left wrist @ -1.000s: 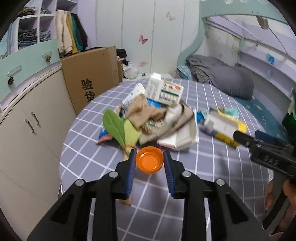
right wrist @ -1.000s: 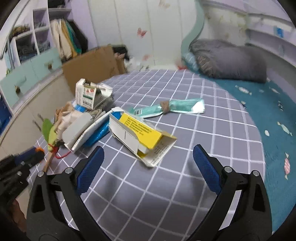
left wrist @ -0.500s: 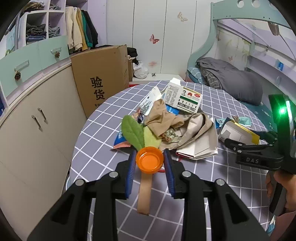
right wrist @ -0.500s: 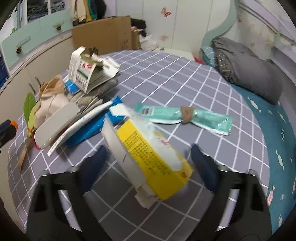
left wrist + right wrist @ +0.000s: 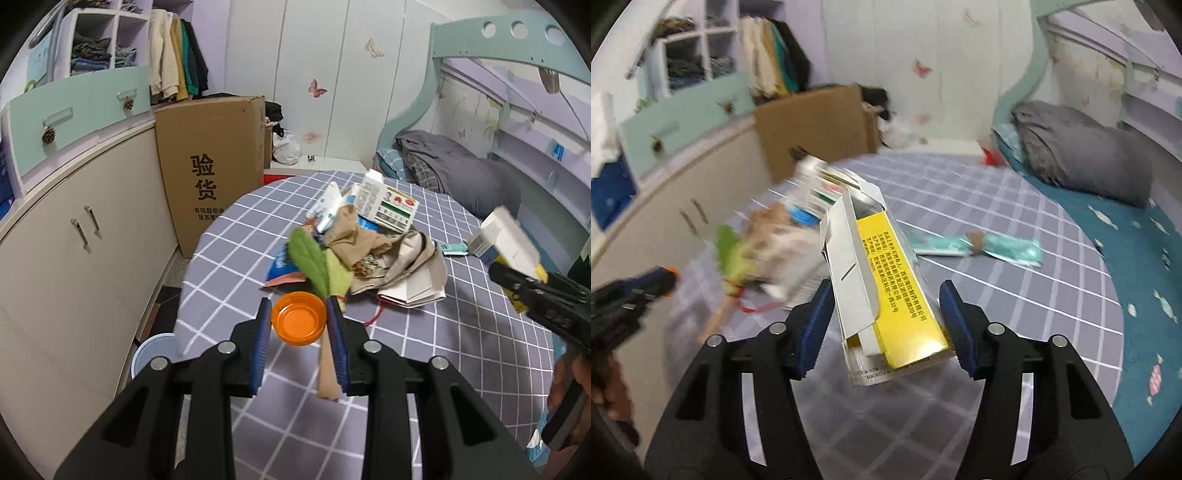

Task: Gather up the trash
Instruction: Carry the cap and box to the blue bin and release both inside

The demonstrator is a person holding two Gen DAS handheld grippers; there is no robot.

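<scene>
walls: lilac, butterfly decals (image 5: 317,88) | cream cabinets (image 5: 74,236) | cardboard box (image 5: 210,166) | teal bed frame (image 5: 480,48)

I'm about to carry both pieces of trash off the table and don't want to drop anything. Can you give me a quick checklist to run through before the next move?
1. Left gripper clamped on the orange cap: ok, both pads sit against its rim.
2. Right gripper grip on the yellow-and-white carton: cannot tell; jaws are closing, and the carton sits between them, tilted.
3. Carton clear of the table: ok, the left view shows it lifted.
4. Carton's loose flap: not ok, it hangs open.
5. Blue bin beside the table: cannot tell, only a rim shows.
6. Trash left behind: not ok, the teal wrapper and the pile remain.
</scene>
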